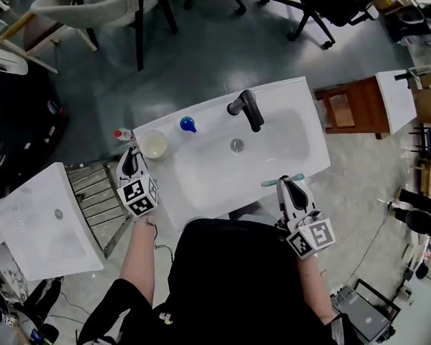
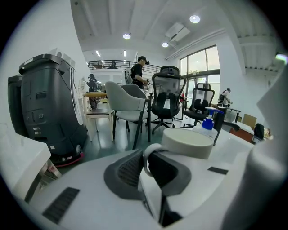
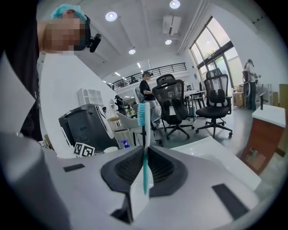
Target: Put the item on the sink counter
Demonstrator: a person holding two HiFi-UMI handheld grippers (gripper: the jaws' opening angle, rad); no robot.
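A white sink counter (image 1: 306, 101) lies in front of me. At its left end is a cream cup (image 1: 153, 144), which fills the middle right of the left gripper view (image 2: 186, 143). My left gripper (image 1: 135, 155) (image 2: 146, 164) is shut on the cup's white loop handle (image 2: 145, 157). My right gripper (image 1: 290, 183) (image 3: 145, 168) is over the counter's front edge, shut on a teal toothbrush (image 1: 272, 182). The toothbrush (image 3: 144, 117) stands upright between the jaws in the right gripper view, bristle head up.
A black faucet (image 1: 246, 108) stands behind the basin (image 1: 234, 158), with a blue-capped bottle (image 1: 188, 123) to its left and a small red-capped bottle (image 1: 122, 134) at the counter's left edge. Another white sink (image 1: 40, 224) sits lower left. A wooden cabinet (image 1: 352, 107) stands right.
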